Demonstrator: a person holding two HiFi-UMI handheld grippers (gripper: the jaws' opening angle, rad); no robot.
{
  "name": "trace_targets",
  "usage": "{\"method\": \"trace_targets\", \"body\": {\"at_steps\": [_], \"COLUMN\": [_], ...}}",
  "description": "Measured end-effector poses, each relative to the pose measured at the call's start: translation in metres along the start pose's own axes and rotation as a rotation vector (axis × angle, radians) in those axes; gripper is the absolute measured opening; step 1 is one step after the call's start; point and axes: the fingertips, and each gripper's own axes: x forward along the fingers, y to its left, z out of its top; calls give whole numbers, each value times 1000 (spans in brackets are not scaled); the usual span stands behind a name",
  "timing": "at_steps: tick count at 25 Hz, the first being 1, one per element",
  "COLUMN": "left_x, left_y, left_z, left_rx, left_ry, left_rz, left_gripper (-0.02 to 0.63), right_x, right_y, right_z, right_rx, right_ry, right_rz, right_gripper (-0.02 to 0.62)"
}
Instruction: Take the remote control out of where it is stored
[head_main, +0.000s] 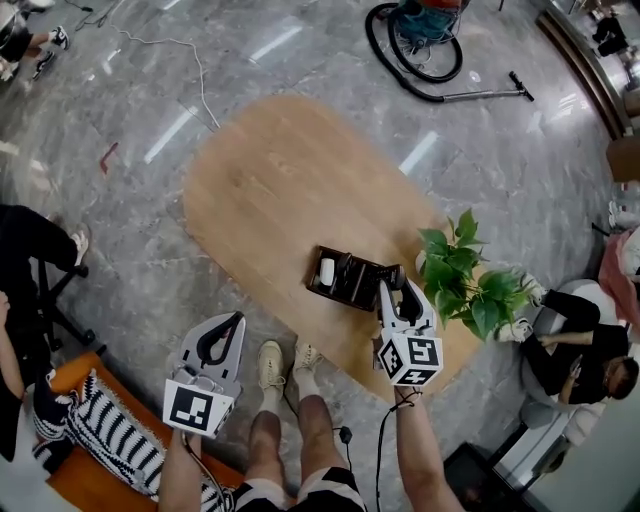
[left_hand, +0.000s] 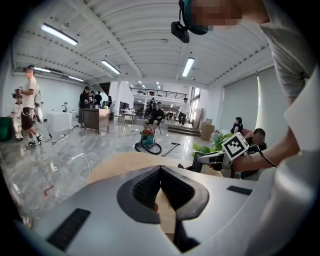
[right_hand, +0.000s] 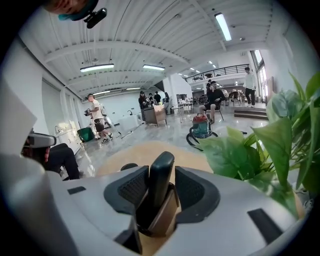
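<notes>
Table (head_main: 270, 190): oval, light wood, on a grey marbled floor.
Holder (head_main: 330, 293): dark brown box near the table's near edge, just beside the potted plant (head_main: 465, 285).
Remote control (right_hand: 161, 175): dark and slim, upright in the end of the holder nearest the plant, top well above the rim; not yet out.
Other contents: a white item (head_main: 327, 270) at the holder's far end from the plant, a second dark piece next to it, too small to name.
Right gripper (head_main: 393, 290): down at the holder's plant-side end, tilted downward; jaws apart, one on each side of the remote's upper part, pads (right_hand: 134, 189) just beside its flanks, no squeeze to be seen.
Left gripper (head_main: 232, 325): off the table, over the floor near the person's shoes (head_main: 285, 362), well apart from the holder; jaws together at the tips, nothing between them.
Floor beyond the table: vacuum cleaner (head_main: 425, 35) with hose and wand laid out.
</notes>
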Motion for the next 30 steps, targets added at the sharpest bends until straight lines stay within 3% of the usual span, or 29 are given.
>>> {"method": "trace_targets", "body": {"at_steps": [10,14,30], "left_x": [7,11,20], "left_y": [-6,-5,5], "left_z": [17,25,85], "left_rx": [19,20,56], "left_ry": [9,10,-71], "left_rz": [17,39,42], "left_gripper": [5,5,5], "right_x": [4,3,-24], "right_y": [13,13,20], "right_z": [9,21,109], "right_rx": [-93,-85,-100], "right_ry": [2,1,-104], "right_rz": [35,66,147], "right_gripper": [111,104,100]}}
